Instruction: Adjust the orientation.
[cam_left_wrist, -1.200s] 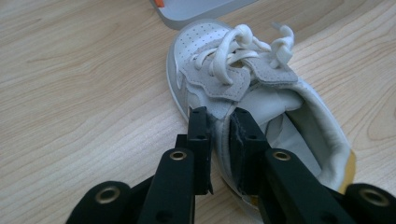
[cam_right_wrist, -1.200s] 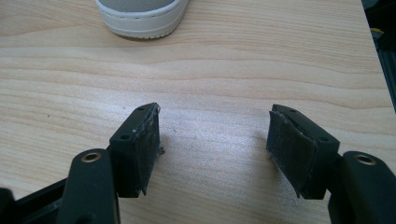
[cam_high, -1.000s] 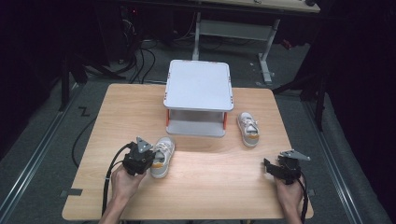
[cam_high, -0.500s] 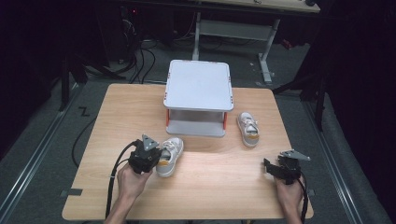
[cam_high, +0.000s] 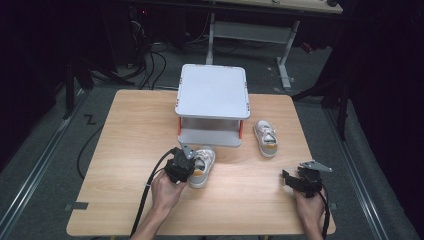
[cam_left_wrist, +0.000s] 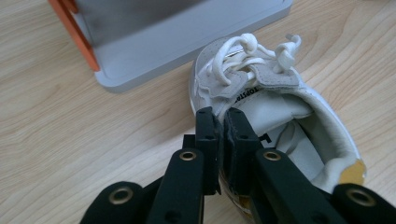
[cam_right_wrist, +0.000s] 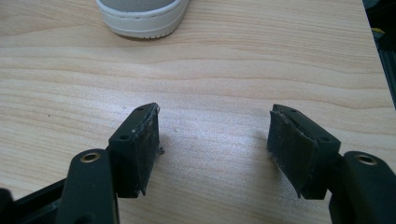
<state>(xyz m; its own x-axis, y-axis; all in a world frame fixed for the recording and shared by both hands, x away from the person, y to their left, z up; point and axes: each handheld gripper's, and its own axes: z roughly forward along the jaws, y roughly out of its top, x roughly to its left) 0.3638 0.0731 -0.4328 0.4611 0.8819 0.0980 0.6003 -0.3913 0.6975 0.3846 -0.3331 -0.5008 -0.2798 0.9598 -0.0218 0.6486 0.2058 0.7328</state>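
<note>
A small white shoe (cam_high: 204, 161) with white laces lies on the wooden table (cam_high: 130, 130), just in front of the grey two-level rack (cam_high: 212, 92). My left gripper (cam_high: 181, 169) is shut on its side wall near the collar. In the left gripper view the two jaws pinch that wall (cam_left_wrist: 223, 116), and the shoe (cam_left_wrist: 266, 88) points toward the rack's base (cam_left_wrist: 163, 46). A second white shoe (cam_high: 265, 137) stands to the right of the rack. My right gripper (cam_high: 296, 181) rests open near the front right of the table, nothing between its jaws (cam_right_wrist: 215, 135). The second shoe's heel (cam_right_wrist: 142, 16) lies ahead of it.
The rack has orange posts (cam_left_wrist: 74, 28) and a low open shelf. Bare wood stretches along the left side and the front middle of the table. Dark floor, cables and a desk frame (cam_high: 280, 45) lie beyond the far edge.
My left hand has carried the shoe to the right and a little toward the rack's front. The right hand and the second shoe have stayed where they were.
</note>
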